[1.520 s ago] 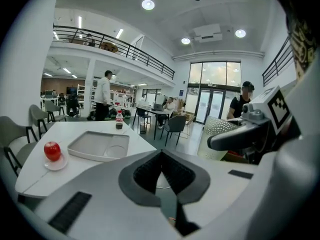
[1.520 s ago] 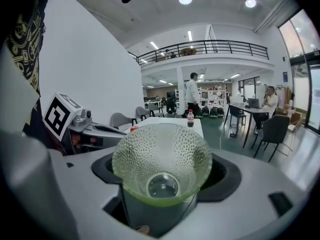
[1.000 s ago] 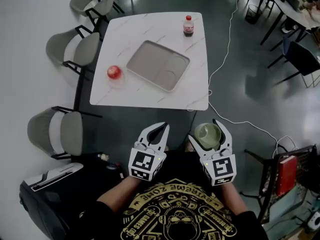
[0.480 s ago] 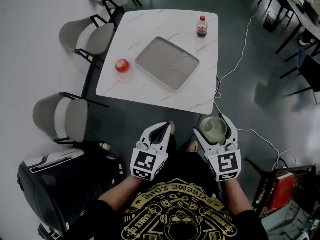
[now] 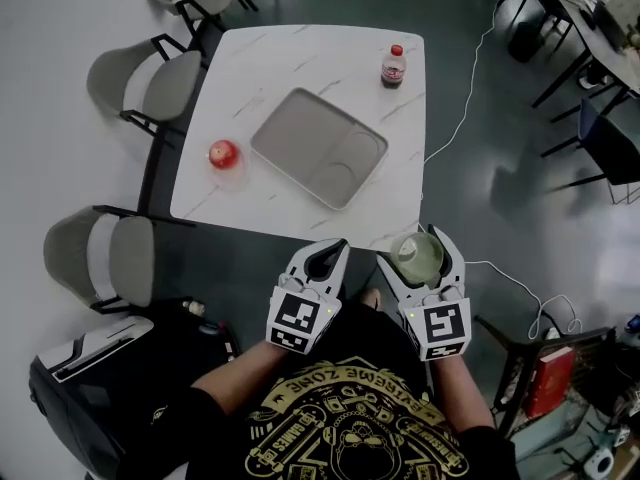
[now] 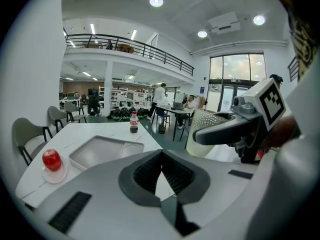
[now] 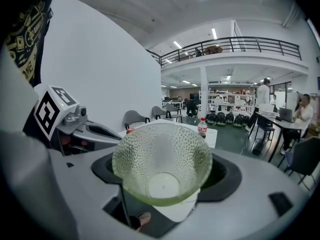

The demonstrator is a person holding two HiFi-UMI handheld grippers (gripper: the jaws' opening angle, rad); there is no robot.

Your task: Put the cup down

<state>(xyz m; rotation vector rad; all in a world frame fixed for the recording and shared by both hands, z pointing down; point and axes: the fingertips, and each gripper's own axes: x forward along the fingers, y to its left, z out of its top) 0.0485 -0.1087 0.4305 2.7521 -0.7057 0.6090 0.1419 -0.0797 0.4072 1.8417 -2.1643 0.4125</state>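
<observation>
Left claw (image 5: 331, 252) hangs pinched shut on nothing. Just to its right, the right claw (image 5: 420, 250) clamps the green dimpled cup (image 5: 414, 258) in the air, seemingly at the near corner of the surface (image 5: 250, 200), which spreads ahead and leftward.

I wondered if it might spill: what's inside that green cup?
Nothing shows inside the cup: through its open mouth the bare round bottom is plain. The right gripper clamps its outside, so the cup's underside is covered.
</observation>
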